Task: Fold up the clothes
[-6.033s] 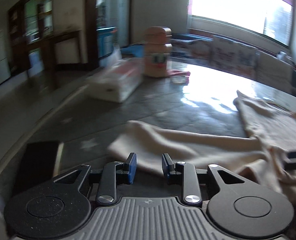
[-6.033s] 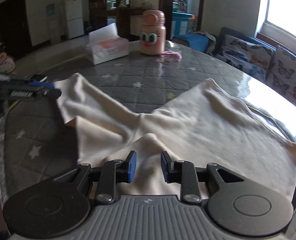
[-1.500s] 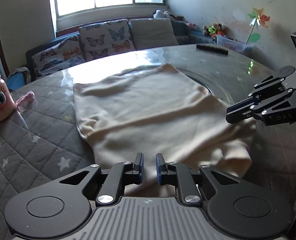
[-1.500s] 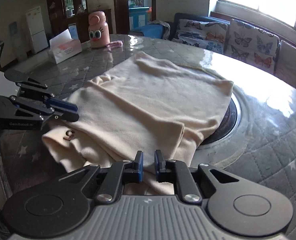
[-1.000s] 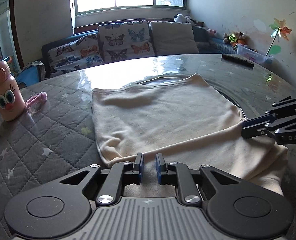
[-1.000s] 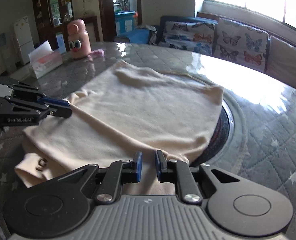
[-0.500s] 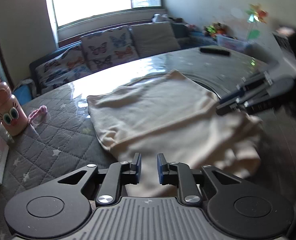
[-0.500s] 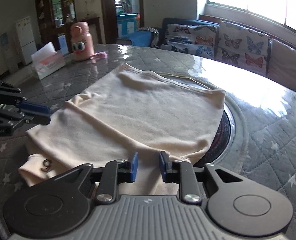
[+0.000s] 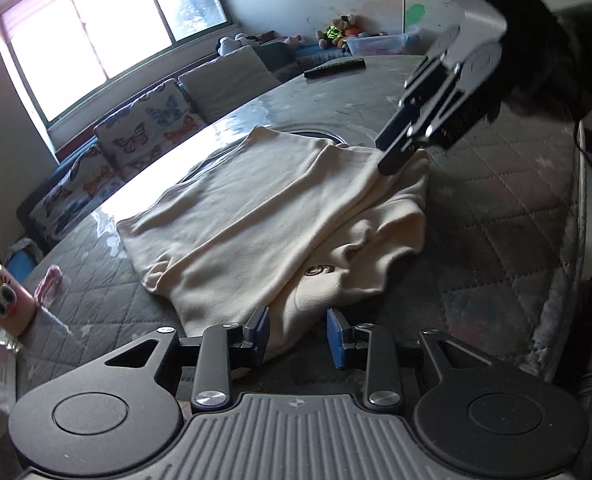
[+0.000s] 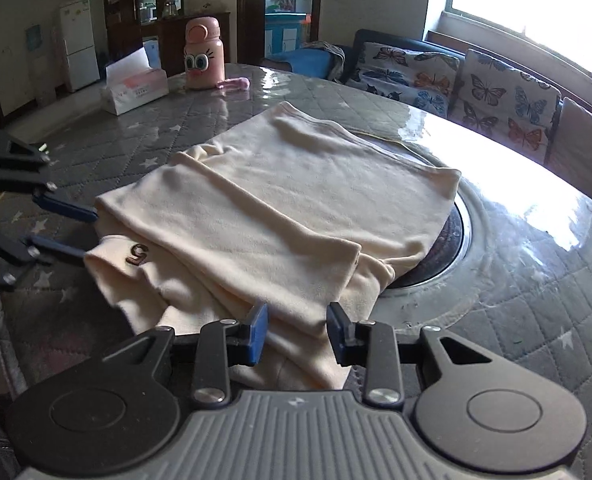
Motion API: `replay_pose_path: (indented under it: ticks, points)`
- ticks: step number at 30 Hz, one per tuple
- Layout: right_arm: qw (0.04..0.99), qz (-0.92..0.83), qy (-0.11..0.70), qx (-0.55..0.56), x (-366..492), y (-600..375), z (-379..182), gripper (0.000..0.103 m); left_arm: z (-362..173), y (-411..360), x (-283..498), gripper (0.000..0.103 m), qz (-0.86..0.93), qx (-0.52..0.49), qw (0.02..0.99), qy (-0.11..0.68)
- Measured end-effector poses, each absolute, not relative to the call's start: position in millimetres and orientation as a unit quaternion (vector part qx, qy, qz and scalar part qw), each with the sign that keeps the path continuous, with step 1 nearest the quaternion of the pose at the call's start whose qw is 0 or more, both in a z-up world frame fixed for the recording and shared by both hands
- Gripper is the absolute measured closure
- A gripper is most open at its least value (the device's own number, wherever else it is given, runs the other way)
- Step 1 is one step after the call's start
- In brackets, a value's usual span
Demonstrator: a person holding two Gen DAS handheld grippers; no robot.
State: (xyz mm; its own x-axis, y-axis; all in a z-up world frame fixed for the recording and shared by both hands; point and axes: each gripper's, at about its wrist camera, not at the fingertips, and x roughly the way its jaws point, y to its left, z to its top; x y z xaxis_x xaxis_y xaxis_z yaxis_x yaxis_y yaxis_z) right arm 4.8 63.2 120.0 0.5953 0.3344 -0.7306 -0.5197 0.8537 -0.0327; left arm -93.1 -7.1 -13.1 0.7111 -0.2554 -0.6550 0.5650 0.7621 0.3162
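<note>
A cream garment (image 9: 280, 208) lies folded over on the round table, with a dark "5" mark (image 9: 319, 270) on its lower layer. It also shows in the right wrist view (image 10: 280, 208). My left gripper (image 9: 298, 336) is open at the garment's near corner, with cloth lying between its fingers. My right gripper (image 10: 296, 334) is open at the opposite near edge, with cloth between its fingers. In the left wrist view the right gripper (image 9: 400, 152) hovers at the garment's far right corner. In the right wrist view the left gripper (image 10: 62, 228) is open at the left edge.
A pink cartoon bottle (image 10: 202, 54) and a tissue box (image 10: 134, 88) stand at the table's far side. A dark round inset (image 10: 444, 248) lies partly under the garment. A black remote (image 9: 334, 68) lies far across. Butterfly cushions (image 10: 492, 96) line a sofa beyond.
Both grippers were shut on the garment's edge and have opened, letting the folded layer drop onto the cloth. The left gripper has tilted and drawn back a little.
</note>
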Motion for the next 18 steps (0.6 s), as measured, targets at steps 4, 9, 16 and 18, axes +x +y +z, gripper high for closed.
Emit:
replay_pose_path:
  ticks: [4, 9, 16, 18]
  points:
    - [0.882, 0.254, 0.373, -0.135, -2, 62, 128, 0.069, -18, -8, -89, 0.069, -0.235, 0.257, 0.890, 0.295]
    - [0.870, 0.281, 0.369, -0.165, -15, 65, 132, 0.054, -20, -11, -85, 0.080, -0.243, 0.249, 0.893, 0.285]
    - [0.852, 0.324, 0.354, -0.208, -31, 75, 131, 0.040, 0, 0, -63, 0.094, -0.230, 0.182, 0.915, 0.276]
    - [0.851, 0.330, 0.347, -0.217, -32, 78, 129, 0.036, 5, 3, -53, 0.095, -0.224, 0.163, 0.920, 0.277]
